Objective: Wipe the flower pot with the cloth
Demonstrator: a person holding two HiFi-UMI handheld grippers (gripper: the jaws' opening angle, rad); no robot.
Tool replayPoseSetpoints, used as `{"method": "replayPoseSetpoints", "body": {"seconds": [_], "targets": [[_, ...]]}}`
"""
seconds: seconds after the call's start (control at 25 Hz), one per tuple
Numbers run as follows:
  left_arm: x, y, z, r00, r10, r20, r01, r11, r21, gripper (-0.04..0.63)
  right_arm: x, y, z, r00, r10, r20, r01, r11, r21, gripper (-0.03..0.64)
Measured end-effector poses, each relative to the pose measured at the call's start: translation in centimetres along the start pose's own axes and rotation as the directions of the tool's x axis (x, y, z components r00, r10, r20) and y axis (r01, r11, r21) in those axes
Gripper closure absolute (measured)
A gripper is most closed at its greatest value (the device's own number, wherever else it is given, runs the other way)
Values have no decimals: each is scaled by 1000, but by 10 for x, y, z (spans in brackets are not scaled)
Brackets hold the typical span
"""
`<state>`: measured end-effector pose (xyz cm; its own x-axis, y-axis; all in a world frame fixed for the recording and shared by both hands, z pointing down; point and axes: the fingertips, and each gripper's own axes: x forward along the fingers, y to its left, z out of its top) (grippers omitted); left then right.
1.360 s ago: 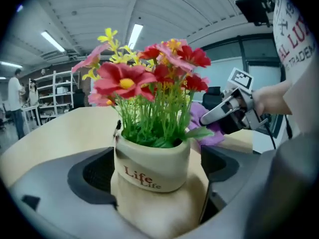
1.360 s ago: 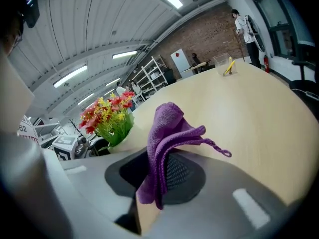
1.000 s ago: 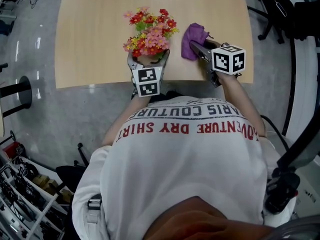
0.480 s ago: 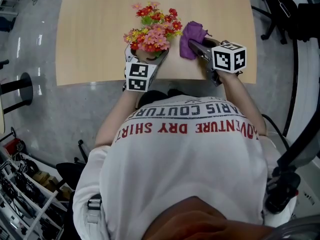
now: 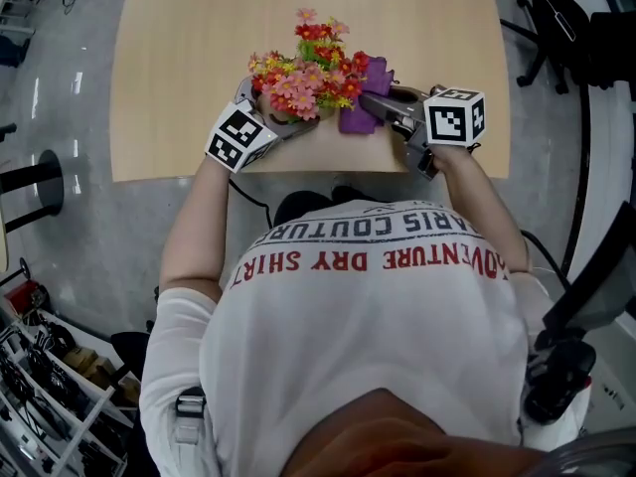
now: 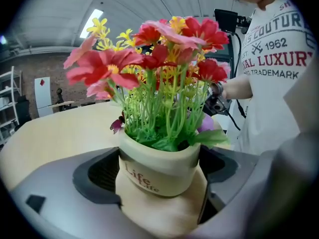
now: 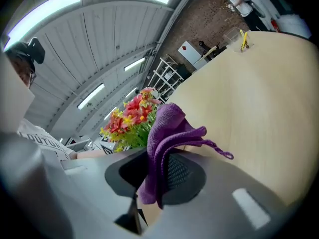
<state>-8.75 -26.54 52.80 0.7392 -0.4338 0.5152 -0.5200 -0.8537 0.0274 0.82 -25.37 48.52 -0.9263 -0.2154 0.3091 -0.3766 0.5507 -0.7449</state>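
Grips the cream flower pot (image 6: 158, 171) between the jaws of the left hand-held gripper (image 5: 268, 115), one dark pad pressed on each side of the pot wall, the brown word "Life" turned toward that gripper's camera. Tilts the pot a little. Cannot tell whether the pot's base touches the table (image 5: 179, 48); in the head view, sits just inside the table's near edge.

Fills the pot with artificial flowers (image 5: 303, 68): red, pink and yellow heads on green plastic stems, spreading wider than the pot and hiding most of it from above.

Pinches a purple cloth (image 7: 167, 128) in the right hand-held gripper (image 5: 376, 105), jaws drawn nearly together on the fabric, one fold bunched up above the jaws and a thin loop trailing to the side. Brings the cloth in from the pot's right, right up against the blooms on that side; shows a purple patch just behind the pot in the left gripper view. Cannot tell whether the cloth meets the pot wall itself, since leaves and flowers cover that spot.

Below the pot in the head view, a white printed T-shirt (image 5: 368, 296) on the person leaning over the table.
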Motion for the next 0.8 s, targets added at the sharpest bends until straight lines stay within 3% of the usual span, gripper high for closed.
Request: {"method": "replayPoseSetpoints", "body": {"seconds": [0.12, 0.24, 0.6, 0.72, 0.8], "targets": [[0, 1, 0, 1000, -14, -1, 14, 1000, 5, 87, 8, 6, 13, 997, 73, 40, -75, 996, 54, 557], [3, 2, 0, 1000, -15, 7, 15, 1000, 4, 87, 19, 2, 17, 996, 80, 25, -81, 995, 60, 557], [-3, 3, -1, 999, -37, 1, 37, 999, 20, 87, 47, -17, 5, 988, -53, -144, 46, 997, -54, 557], [-5, 3, -2, 999, -40, -2, 40, 999, 23, 87, 52, -27, 1, 969, -126, -211, 107, 989, -98, 557], [-5, 5, -1, 999, -42, -6, 42, 999, 26, 87, 56, -39, -7, 940, -201, -274, 162, 974, -155, 558]]}}
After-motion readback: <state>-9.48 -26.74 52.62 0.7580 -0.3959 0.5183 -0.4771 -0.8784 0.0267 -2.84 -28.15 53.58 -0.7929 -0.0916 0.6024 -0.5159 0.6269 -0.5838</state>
